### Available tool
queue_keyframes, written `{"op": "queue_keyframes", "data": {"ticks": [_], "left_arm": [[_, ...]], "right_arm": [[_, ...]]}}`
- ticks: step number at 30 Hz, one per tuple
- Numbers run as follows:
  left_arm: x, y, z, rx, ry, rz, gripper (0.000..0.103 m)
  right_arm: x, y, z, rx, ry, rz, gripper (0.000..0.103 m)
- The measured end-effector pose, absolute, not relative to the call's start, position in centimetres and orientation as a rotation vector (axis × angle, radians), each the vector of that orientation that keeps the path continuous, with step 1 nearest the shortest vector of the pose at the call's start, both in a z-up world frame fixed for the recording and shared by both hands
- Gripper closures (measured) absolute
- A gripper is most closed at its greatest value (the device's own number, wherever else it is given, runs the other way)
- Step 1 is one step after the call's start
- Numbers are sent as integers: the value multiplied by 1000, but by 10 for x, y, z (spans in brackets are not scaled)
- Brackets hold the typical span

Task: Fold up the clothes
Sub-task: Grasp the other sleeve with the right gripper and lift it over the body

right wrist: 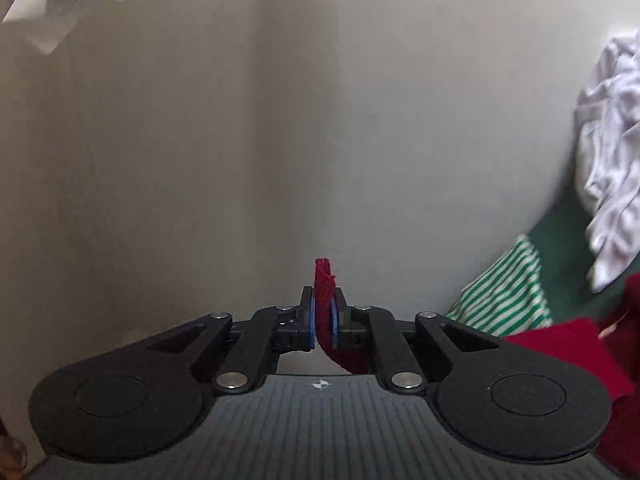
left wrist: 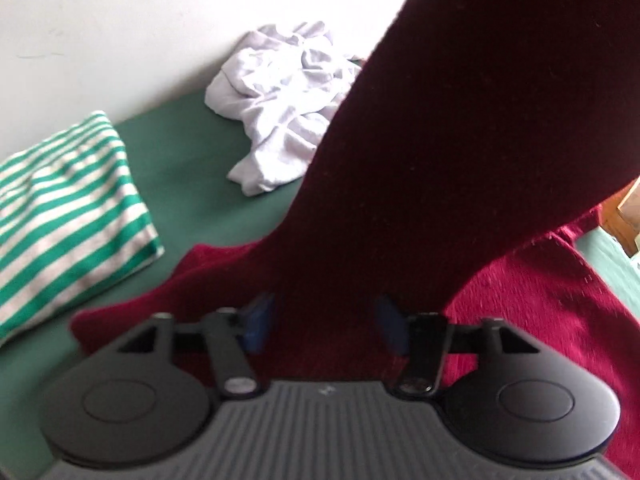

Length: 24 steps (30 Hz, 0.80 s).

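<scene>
A dark red knit garment (left wrist: 460, 140) rises from the green surface (left wrist: 192, 152) up to the upper right of the left wrist view, with its lower part spread flat under my left gripper (left wrist: 324, 322). That gripper is open, its blue pads (left wrist: 256, 320) apart and touching nothing that shows. My right gripper (right wrist: 324, 316) is shut on a pinched edge of the red garment (right wrist: 323, 280) and points at a bare wall. More of the red cloth (right wrist: 568, 344) hangs at the right.
A folded green-and-white striped garment (left wrist: 68, 208) lies at the left, also in the right wrist view (right wrist: 508, 296). A crumpled white garment (left wrist: 280, 104) lies by the wall (left wrist: 120, 20), also in the right wrist view (right wrist: 612, 160). A wooden piece (left wrist: 628, 216) shows far right.
</scene>
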State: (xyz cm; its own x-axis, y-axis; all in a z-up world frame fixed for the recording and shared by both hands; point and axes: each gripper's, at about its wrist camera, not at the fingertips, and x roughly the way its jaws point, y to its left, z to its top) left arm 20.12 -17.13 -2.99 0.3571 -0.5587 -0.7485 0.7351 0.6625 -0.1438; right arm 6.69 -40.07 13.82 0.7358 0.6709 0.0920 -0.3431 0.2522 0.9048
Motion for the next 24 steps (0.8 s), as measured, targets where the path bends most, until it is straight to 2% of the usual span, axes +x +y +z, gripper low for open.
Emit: {"op": "queue_keyframes", "data": {"ticks": [7,10,16,24], "left_arm": [[201,-136,-43,130,901,-820,43],[193,-128,-46,88,882,-827,43],[182,-131,-49,150,841,-829,39],[169,-137,-49,253,801,-833,35]], "right_arm": [[42,-371,127,1076,399,868,95],[21,-359,114,1017,458,945,95],[-17,-340,84,868,631,932,95],[-45,-332,78,801,668,914,95]]}}
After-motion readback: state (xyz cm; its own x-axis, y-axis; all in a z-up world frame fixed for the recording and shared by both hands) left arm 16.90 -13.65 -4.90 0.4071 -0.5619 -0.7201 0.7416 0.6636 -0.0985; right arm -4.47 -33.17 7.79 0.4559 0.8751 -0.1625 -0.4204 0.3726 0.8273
